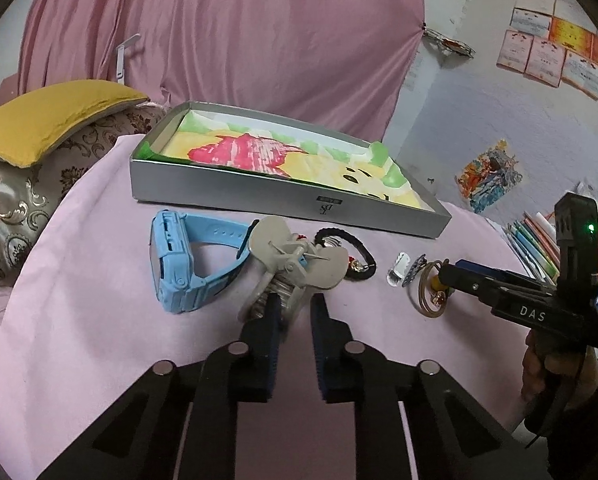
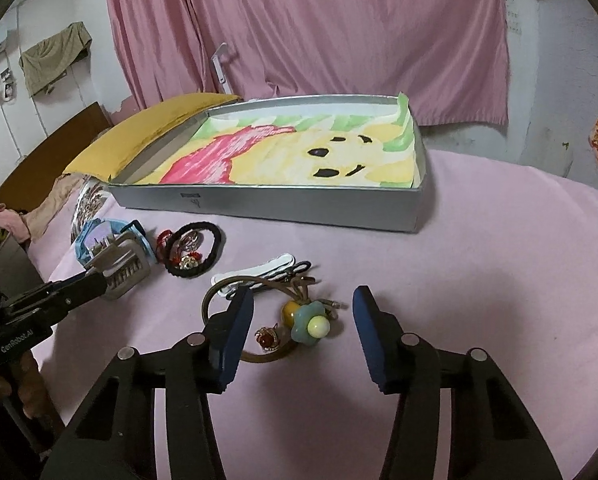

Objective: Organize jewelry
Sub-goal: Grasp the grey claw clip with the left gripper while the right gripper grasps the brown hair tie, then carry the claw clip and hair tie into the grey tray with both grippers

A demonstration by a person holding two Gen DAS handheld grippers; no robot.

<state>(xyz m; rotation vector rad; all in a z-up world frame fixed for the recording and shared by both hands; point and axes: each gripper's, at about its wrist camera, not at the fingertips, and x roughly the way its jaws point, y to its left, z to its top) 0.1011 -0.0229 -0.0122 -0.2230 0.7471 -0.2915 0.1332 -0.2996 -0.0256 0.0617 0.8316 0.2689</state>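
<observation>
On the pink sheet lies a grey claw hair clip (image 1: 295,264), and my left gripper (image 1: 295,300) is shut on its near end; the right wrist view shows that gripper (image 2: 99,280) at the clip (image 2: 123,268). My right gripper (image 2: 303,312) is open over a flower hair tie (image 2: 309,322), a small red ring (image 2: 267,338) and a brown elastic loop (image 2: 219,292), with neither pad touching them. Beside the clip are a blue watch (image 1: 187,264) and a black hair tie (image 1: 355,256). White and black hair clips (image 2: 267,272) lie just beyond the loop.
A shallow silver box (image 1: 259,196) lined with a coloured drawing stands behind the jewellery. A yellow pillow (image 1: 59,116) lies at the far left and a pink curtain (image 1: 239,32) hangs behind. Books and pencils (image 1: 535,240) sit at the sheet's right edge.
</observation>
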